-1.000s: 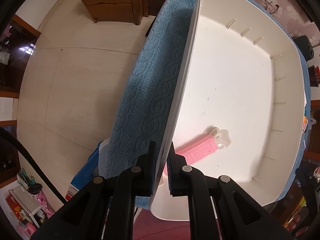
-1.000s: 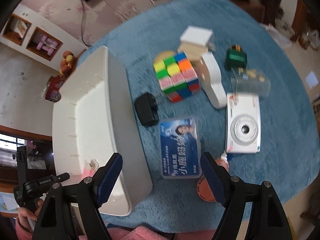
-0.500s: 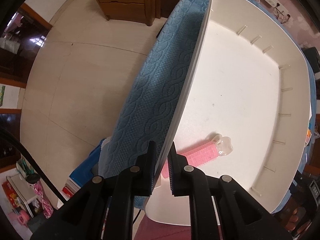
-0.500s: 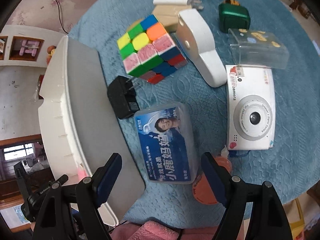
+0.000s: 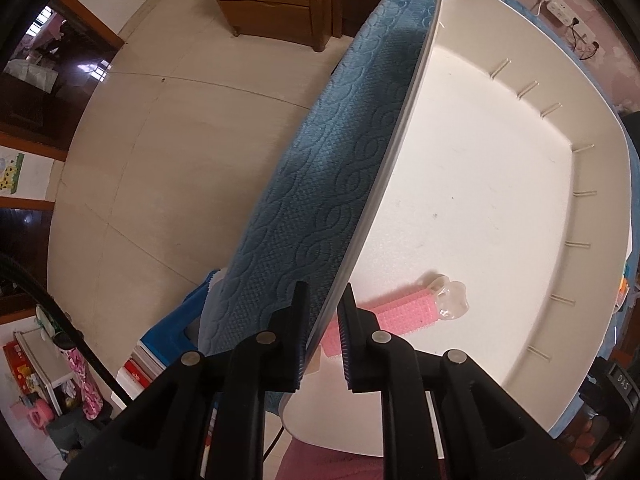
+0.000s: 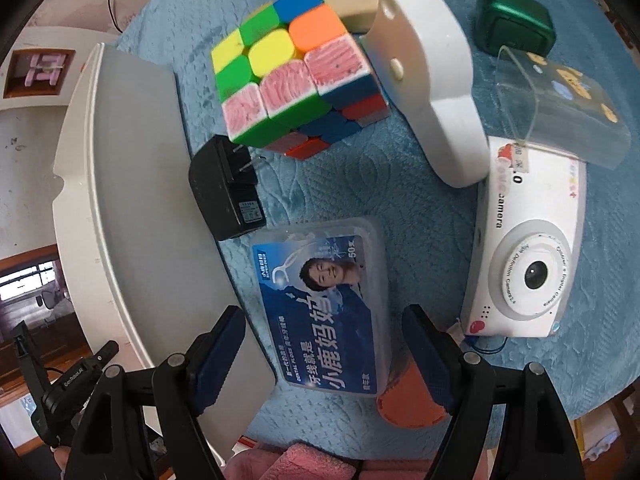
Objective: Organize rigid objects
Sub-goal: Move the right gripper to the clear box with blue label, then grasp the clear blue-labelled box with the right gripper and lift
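Straddling the near wall of the wide white plastic bin [image 5: 500, 184], the left gripper [image 5: 324, 336] stands narrow, its ribbed pads just either side of the thin rim; its jaws have just been easing apart slightly, and I cannot tell whether they press the wall. Inside the bin, near that gripped wall, lies a pink bristled roller with a clear cap [image 5: 404, 312], the only thing stowed. Beside the bin's outer wall runs the blue quilted cloth [image 5: 320, 184] over the table, and beyond it pale floor and a wooden cabinet [image 5: 268, 8].

From the right wrist, the right gripper [image 6: 324, 354] hangs wide around the near end of the clear flat floss-pick box with a blue label [image 6: 324, 312], jaws just now closing in, pads not yet touching. The box lies just beside the bin, with a black plug adapter [image 6: 224, 192], a multicoloured puzzle cube [image 6: 292, 72], a white toy camera [image 6: 528, 256] and an orange disc [image 6: 412, 404] close around it. To do this well, centre the pads on the box's long sides, clear of the disc, and close squarely.
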Tool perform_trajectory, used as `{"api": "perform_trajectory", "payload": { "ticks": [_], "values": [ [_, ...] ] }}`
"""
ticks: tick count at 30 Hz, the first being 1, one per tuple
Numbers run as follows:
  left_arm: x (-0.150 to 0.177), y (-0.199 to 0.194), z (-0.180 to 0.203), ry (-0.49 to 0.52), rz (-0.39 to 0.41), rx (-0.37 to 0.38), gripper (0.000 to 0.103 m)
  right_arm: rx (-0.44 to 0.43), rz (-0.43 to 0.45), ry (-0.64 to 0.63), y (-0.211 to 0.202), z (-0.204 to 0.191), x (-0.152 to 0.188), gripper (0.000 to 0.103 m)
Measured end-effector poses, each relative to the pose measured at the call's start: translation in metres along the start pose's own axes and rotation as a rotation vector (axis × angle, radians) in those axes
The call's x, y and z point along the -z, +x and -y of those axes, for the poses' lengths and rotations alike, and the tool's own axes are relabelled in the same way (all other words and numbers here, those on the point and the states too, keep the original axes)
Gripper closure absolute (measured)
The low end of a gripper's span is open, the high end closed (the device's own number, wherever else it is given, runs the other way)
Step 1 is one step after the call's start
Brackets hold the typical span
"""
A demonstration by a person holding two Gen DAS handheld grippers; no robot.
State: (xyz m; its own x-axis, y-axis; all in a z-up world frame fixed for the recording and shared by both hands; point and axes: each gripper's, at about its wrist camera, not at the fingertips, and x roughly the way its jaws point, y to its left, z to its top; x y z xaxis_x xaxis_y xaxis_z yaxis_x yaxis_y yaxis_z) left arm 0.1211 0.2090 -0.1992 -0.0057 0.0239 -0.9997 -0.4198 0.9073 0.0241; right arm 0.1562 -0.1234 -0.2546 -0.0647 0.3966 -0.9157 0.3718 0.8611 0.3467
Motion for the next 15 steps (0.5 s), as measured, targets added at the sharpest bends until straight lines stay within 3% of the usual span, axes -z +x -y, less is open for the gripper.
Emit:
{"api": "perform_trajectory", "payload": {
  "ticks": [3,15],
  "values": [
    [0.0,-0.001,-0.002,-0.001,-0.002,0.0,0.087,0.017,-0.011,0.003,0.004,-0.001,-0.002,0.035],
    [-0.005,-0.002,0.0,0.039,-0.019,0.017,0.087,0.009,0.035,0.021,-0.002,0.006,0.019,0.036]
  ]
}}
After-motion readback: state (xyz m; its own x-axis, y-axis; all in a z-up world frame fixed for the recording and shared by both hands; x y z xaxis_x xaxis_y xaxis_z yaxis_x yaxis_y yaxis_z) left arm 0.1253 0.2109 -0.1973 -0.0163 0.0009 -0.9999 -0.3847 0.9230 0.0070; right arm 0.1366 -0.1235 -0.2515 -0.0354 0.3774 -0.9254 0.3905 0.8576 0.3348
